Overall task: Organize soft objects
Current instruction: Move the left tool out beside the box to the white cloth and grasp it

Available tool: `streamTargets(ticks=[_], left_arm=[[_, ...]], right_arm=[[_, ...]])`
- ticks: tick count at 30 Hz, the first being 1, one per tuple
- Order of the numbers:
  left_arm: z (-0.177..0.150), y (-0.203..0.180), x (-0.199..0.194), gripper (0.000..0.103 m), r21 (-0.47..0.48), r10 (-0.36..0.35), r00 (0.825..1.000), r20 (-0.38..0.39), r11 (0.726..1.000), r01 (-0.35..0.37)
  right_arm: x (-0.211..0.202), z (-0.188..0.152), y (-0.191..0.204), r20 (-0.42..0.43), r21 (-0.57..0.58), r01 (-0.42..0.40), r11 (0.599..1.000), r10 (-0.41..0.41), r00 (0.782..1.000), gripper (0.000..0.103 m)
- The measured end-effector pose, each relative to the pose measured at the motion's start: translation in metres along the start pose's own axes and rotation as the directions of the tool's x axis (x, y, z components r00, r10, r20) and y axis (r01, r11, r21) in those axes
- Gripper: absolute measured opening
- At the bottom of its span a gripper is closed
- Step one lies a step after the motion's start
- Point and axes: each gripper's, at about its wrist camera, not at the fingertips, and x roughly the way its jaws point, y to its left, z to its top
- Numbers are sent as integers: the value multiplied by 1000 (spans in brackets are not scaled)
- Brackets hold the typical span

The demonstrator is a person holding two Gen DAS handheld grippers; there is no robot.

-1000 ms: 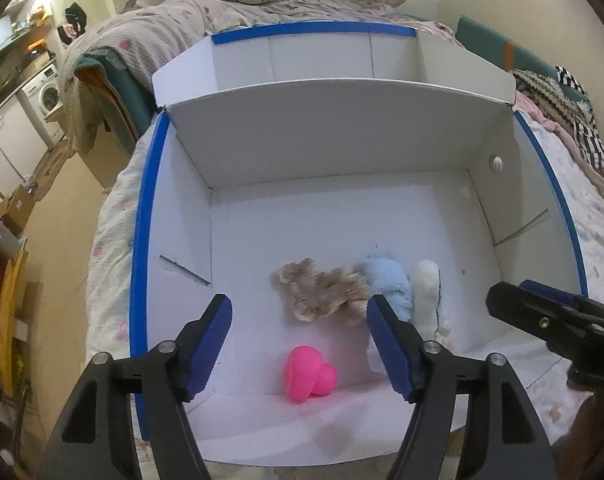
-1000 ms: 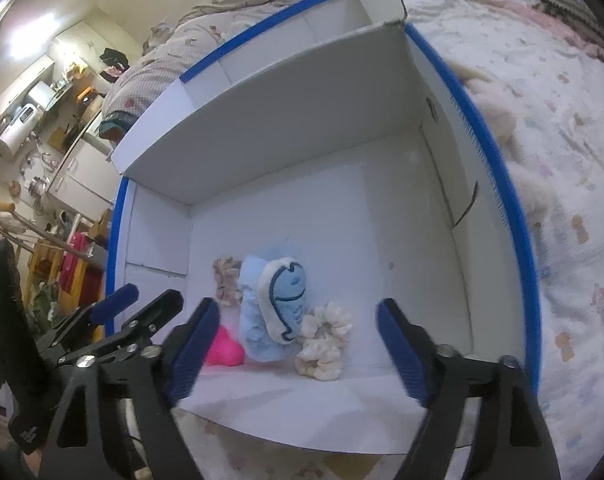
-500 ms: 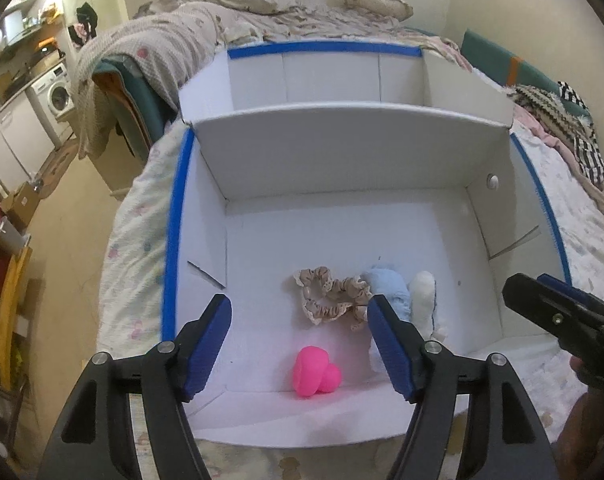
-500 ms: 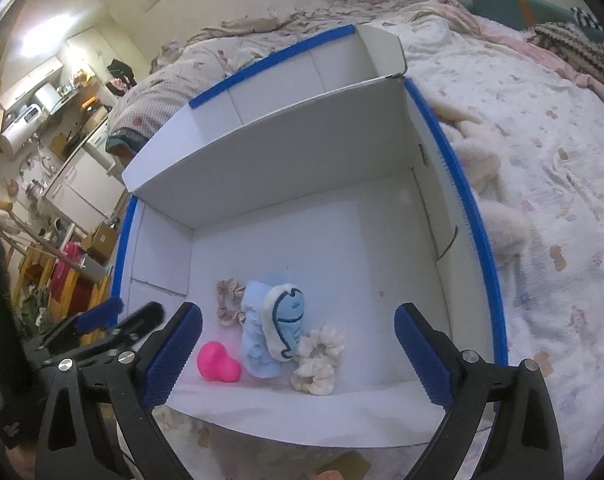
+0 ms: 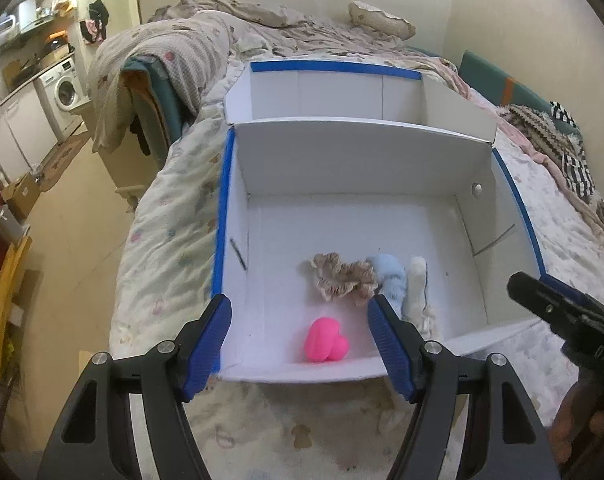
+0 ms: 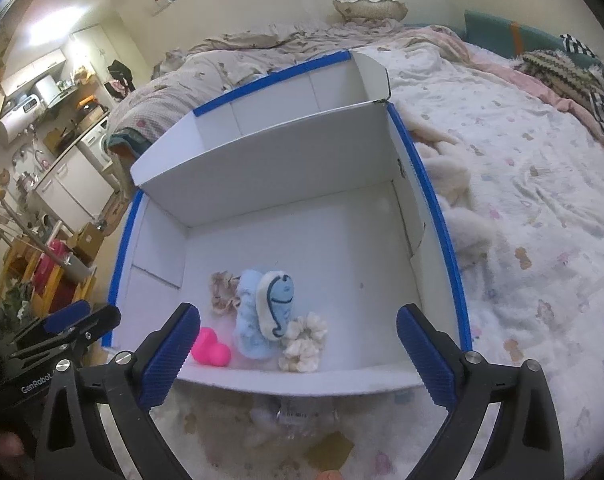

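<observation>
A white cardboard box with blue-taped rims [image 6: 441,220] sits open on a bed covered by a pale patterned quilt [image 6: 541,208]. Four soft objects lie grouped on the box floor near its front wall: a bright pink rounded plush toy [image 5: 325,340], a beige ruffled fabric scrunchie [image 5: 341,277], a light blue plush toy with a whale face [image 6: 262,312], and a cream ruffled scrunchie [image 6: 303,343]. The left gripper [image 5: 302,344] hangs over the front edge, fingers moderately apart and empty. The right gripper [image 6: 298,354] has fingers fully spread, holding nothing.
</observation>
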Motion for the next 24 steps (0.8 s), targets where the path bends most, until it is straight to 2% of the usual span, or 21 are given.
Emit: streamTargets(ticks=[3,6,10,13,17,20,24], left_arm=[[-13,10,-5,68,-33,8,1000,-6,999,-9],[-24,18,-5,68,-65,-13,1000,-26,998,12],[-40,21,-1,68,-59,-38,998,-55,998,35],[-51,28,3,68,-55,-4,997,-76,998,0],[-59,43,13,68,-105,37,992,-124,993,-50],[-61,49,25,68,-144,-3,983,-185,989,-24],[-70,35,42,68,-104,-25,965,-260,995,-2]], right_arm=[[-10,-5,1,6,-3,-15,1000,15,1000,103],[-20,-11,0,10,6,-33,999,33,999,103],[-29,-24,-4,-7,9,-46,999,46,999,103],[-31,-35,-8,-31,16,-52,999,52,998,103],[-16,-50,-21,-129,104,-52,993,65,990,103],[4,-60,-30,-215,173,-22,985,60,975,103],[17,-64,-34,-263,187,22,982,28,964,103]])
